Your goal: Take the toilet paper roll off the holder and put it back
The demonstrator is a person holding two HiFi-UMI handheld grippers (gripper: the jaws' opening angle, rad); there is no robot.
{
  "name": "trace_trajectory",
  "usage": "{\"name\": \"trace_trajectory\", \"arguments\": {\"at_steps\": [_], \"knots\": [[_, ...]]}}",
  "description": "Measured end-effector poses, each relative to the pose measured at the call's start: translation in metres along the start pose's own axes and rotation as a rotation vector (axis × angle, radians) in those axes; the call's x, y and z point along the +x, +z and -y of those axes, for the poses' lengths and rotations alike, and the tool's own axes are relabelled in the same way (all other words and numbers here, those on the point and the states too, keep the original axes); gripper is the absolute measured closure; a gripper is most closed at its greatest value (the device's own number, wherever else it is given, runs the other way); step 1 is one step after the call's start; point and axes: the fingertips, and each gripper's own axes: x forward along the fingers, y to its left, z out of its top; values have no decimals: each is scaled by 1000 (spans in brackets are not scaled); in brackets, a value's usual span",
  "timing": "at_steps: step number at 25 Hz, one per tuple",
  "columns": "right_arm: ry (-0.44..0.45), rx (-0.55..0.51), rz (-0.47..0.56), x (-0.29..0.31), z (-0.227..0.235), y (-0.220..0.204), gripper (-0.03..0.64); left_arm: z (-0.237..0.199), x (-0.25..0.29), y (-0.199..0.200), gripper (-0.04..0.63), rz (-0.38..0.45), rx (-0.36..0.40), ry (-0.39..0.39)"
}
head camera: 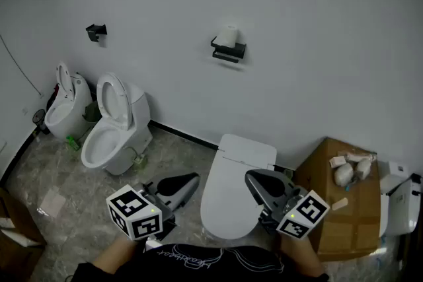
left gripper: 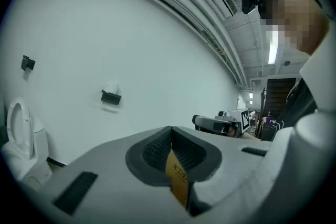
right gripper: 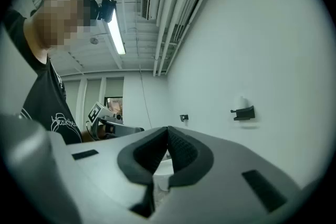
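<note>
Both level — left tool (head camera: 190, 180), right tool (head camera: 253, 180)

Mostly white, black accents
White roll (head camera: 229, 35) on black holder (head camera: 228, 51), white wall (head camera: 317, 23), white toilets (head camera: 109, 135), grey marbled floor (head camera: 79, 208), brown box (head camera: 337, 208); grey left gripper (head camera: 192, 180) and right gripper (head camera: 251, 176), black pads (left gripper: 155, 152), black-and-white marker cubes (head camera: 135, 213), yellow tag (left gripper: 178, 178)

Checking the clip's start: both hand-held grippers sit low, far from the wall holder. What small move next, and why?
Probably lift the right hand-held gripper toward the toilet paper roll, opening it on the way: its jaws are shut on nothing, and the roll sits on the black holder high on the wall, far beyond it.
</note>
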Motion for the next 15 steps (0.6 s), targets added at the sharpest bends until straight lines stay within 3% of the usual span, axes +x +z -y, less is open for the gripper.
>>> {"name": "trace_trajectory", "arguments": {"at_steps": [9, 15], "knots": [[-34, 22, 16, 5, -2, 9, 606, -3, -18, 10, 591, 27, 3, 3], [-54, 2, -4, 32, 0, 8, 448, -22, -35, 17, 591, 48, -33, 16]]}}
